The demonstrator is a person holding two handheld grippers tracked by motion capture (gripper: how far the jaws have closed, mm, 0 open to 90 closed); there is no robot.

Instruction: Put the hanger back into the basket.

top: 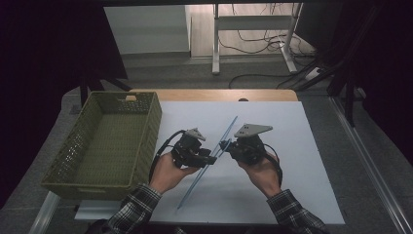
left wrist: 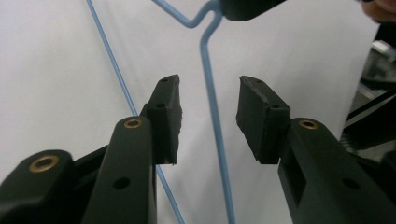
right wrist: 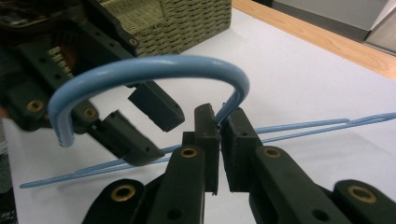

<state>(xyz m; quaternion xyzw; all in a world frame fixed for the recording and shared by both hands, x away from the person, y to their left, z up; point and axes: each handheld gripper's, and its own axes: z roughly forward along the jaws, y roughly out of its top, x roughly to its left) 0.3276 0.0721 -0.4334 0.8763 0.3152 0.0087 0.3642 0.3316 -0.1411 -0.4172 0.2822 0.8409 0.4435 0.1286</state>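
— High view first: what lies where?
— Blue wire hanger [top: 207, 163] slanting over the white worktop [top: 302, 161], held up between two hands. Left claw [top: 210, 160] against the hanger's long bar, right claw [top: 225, 145] at its neck. Green woven basket [top: 104, 146] well to the left, on the worktop's edge.
— Left gripper view next?
— Looking down along the left claw [left wrist: 208, 119]: jaws parted to a middling gap, pads [left wrist: 166, 116] clear of the wire. Hanger [left wrist: 212, 112] running straight through that gap, touching neither side. Farther up, the wire bends into the twisted neck and meets the other claw's dark tip at the top edge. Second strand of the hanger crossing behind the left jaw.
— And the right gripper view?
— Right claw [right wrist: 219, 122] pinched tight on the hanger [right wrist: 154, 67] just below the hook, pads nearly meeting around the thin wire. Hook arching up and over to the left, its free end pointing down. Left claw [right wrist: 140, 123] beyond, jaws apart. Basket [right wrist: 187, 21] at the top, behind.
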